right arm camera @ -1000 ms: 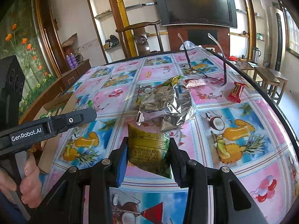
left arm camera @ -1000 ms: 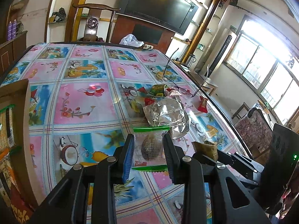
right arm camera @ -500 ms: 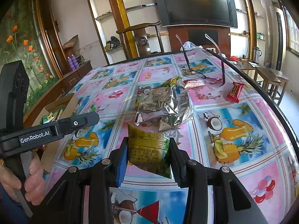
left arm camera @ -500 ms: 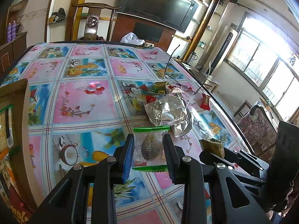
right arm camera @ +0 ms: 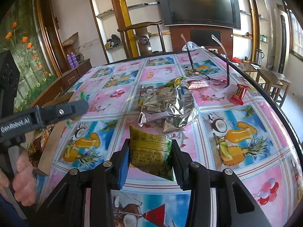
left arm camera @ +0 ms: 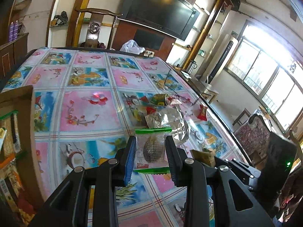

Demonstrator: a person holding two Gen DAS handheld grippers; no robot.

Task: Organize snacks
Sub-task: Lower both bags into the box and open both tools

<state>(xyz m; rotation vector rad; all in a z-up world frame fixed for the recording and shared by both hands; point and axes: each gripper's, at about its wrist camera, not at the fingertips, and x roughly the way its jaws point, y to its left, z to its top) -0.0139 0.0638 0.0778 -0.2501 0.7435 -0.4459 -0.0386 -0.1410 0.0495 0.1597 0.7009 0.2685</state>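
My left gripper [left arm camera: 150,158] is shut on a clear snack packet with green edges [left arm camera: 152,148], held above the table. My right gripper [right arm camera: 150,159] is shut on a yellow-green snack bag [right arm camera: 150,151], also held above the table. A crumpled silver foil bag [right arm camera: 166,106] lies mid-table beyond both grippers, also seen in the left wrist view [left arm camera: 170,119]. A red snack bar [right arm camera: 239,94], a small white-red packet [right arm camera: 196,84] and a green packet [right arm camera: 174,81] lie further back. A cardboard box [left arm camera: 17,132] with snacks stands at the left.
Eyeglasses [right arm camera: 210,75] rest upside down on the table behind the snacks. The table's right edge [right arm camera: 280,113] curves close by. A white plastic bag [left arm camera: 131,46] sits at the far end, a wooden chair [left arm camera: 94,28] behind it.
Both grippers keep their packets. The left gripper has shifted slightly left toward the box; the right gripper has barely moved.
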